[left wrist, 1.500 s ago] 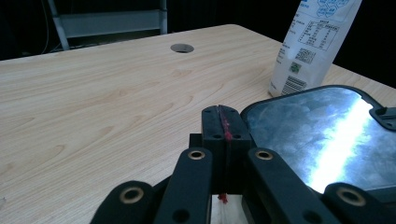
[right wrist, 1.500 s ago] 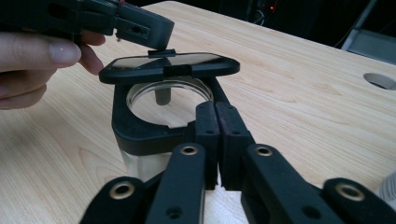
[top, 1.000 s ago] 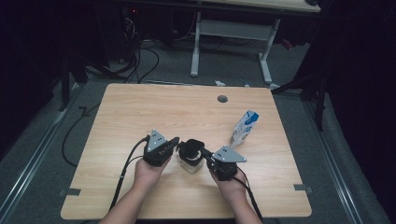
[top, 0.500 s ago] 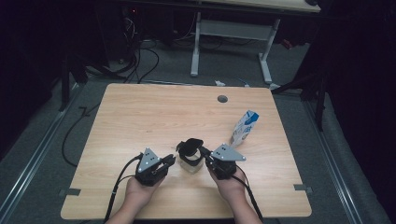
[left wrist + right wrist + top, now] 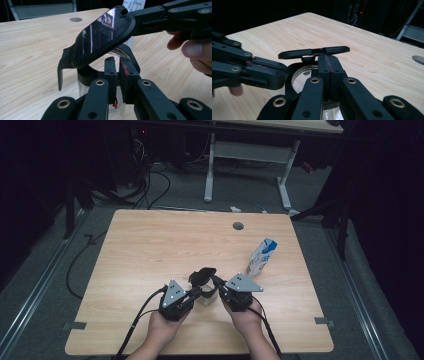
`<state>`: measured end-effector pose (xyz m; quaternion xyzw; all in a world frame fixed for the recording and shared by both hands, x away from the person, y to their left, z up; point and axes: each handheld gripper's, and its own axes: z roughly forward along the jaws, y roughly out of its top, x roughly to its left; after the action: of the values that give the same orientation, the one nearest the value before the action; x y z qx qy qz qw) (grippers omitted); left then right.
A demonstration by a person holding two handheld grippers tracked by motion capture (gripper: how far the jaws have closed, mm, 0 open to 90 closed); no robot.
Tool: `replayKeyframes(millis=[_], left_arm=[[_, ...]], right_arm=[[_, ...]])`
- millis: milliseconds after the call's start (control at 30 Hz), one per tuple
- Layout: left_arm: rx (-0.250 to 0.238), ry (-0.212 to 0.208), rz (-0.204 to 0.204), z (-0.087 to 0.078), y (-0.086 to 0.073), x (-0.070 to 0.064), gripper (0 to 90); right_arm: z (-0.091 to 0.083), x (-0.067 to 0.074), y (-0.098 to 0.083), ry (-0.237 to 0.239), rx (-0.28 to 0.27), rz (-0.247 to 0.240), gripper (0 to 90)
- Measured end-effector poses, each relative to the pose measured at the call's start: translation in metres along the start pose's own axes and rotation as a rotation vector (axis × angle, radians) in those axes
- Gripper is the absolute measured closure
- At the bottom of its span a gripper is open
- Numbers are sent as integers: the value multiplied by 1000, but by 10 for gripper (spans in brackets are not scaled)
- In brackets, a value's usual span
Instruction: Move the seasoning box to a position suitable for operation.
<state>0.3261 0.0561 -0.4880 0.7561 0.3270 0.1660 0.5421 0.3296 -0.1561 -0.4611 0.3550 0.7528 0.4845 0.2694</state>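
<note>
Glass and black plastic: a small jar (image 5: pixel 206 296) stands near the table's (image 5: pixel 150 250) front edge, its hinged lid (image 5: pixel 102 35) swung up and pinched at the rim by the right gripper (image 5: pixel 220 287). The left gripper (image 5: pixel 197 292), jaws nearly together after closing, grips the jar's black collar (image 5: pixel 120 52). Light, rigid, slick and breakable, the jar seems best held by that collar.

Both forearms come in from the near edge, hands close together. The left hand (image 5: pixel 162 330) holds the left gripper (image 5: pixel 196 293) angled inward to the right, its jaws nearly together, having just been closing. The right hand (image 5: pixel 246 316) holds the right gripper (image 5: pixel 216 281) angled inward to the left, jaws pressed together.
</note>
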Motion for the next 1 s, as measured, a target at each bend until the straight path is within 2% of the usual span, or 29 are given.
replayKeyframes(millis=[100,167,500,633,1000], left_arm=[[-24,9,-1,0,2,-2,869],[-23,8,2,1,3,-3,899],[-33,9,-10,2,6,-4,899],[-40,10,-10,2,9,-4,897],[-64,59,-20,-1,19,10,892]], right_arm=[[0,1,-1,2,3,1,899],[0,0,-2,5,6,2,899],[4,1,-19,26,59,15,899],[6,2,-21,30,60,13,899],[13,3,-20,54,69,22,900]])
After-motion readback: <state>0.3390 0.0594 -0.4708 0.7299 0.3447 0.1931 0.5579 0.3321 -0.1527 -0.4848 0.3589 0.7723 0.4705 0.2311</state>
